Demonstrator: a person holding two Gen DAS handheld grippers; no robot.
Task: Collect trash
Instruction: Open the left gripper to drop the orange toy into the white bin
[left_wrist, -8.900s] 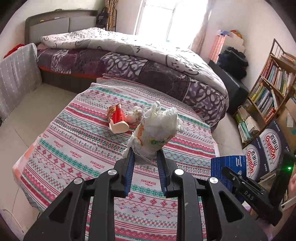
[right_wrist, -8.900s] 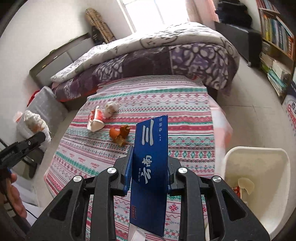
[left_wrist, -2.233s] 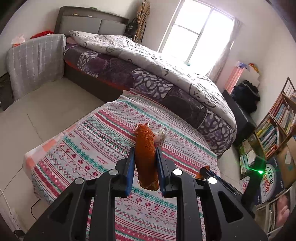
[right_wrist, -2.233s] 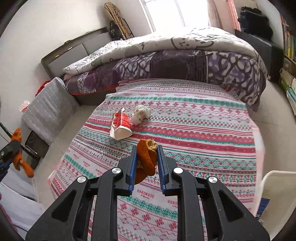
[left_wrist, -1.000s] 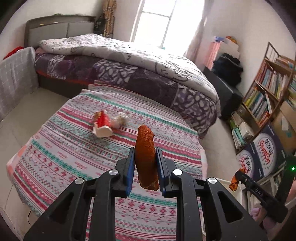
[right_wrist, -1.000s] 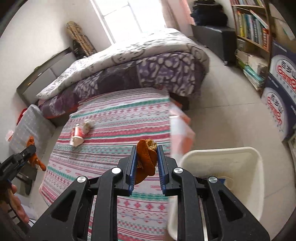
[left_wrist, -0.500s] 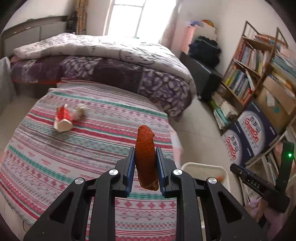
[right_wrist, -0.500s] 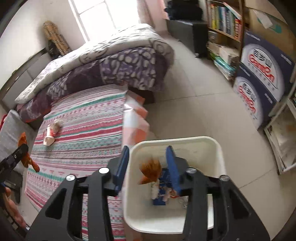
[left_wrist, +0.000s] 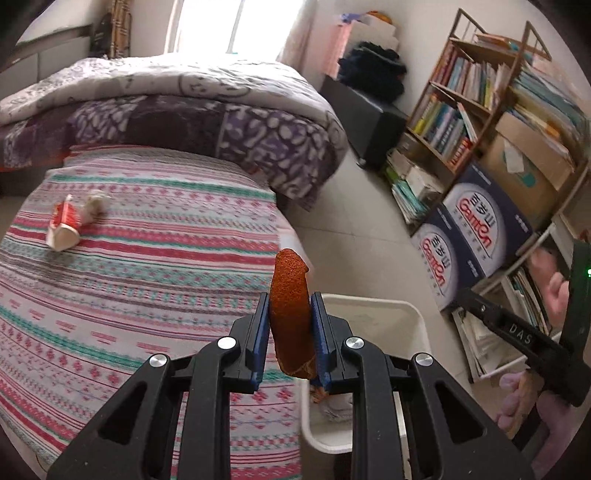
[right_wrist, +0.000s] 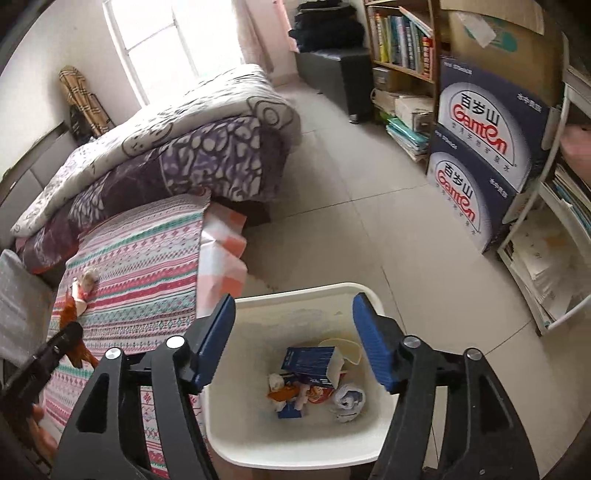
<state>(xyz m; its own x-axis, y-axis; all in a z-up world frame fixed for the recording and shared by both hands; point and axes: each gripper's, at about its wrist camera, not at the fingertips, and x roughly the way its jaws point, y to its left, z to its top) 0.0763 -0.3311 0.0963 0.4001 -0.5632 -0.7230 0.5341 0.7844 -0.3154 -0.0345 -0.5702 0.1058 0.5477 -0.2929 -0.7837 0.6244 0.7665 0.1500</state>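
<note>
Left wrist view: left gripper (left_wrist: 290, 338), jaws clamped on an upright orange peel strip (left_wrist: 289, 306), near edge of white bin (left_wrist: 373, 308) just behind and right of it. Peel not yet over the bin opening, by my reading.

Right wrist view: right gripper (right_wrist: 293, 339), jaws spread wide and empty, poised above the bin's open mouth. Inside: blue carton (right_wrist: 309, 364), orange scrap (right_wrist: 282, 394), crumpled wrappers, balled paper.

Striped surface (left_wrist: 155, 266) beside the bin carries a red-and-white paper cup (left_wrist: 62, 227) on its side, touching a crumpled tissue wad (left_wrist: 96, 201).

Progress: well along. Several pieces binned; left to do, the held peel, then cup and tissue.
</note>
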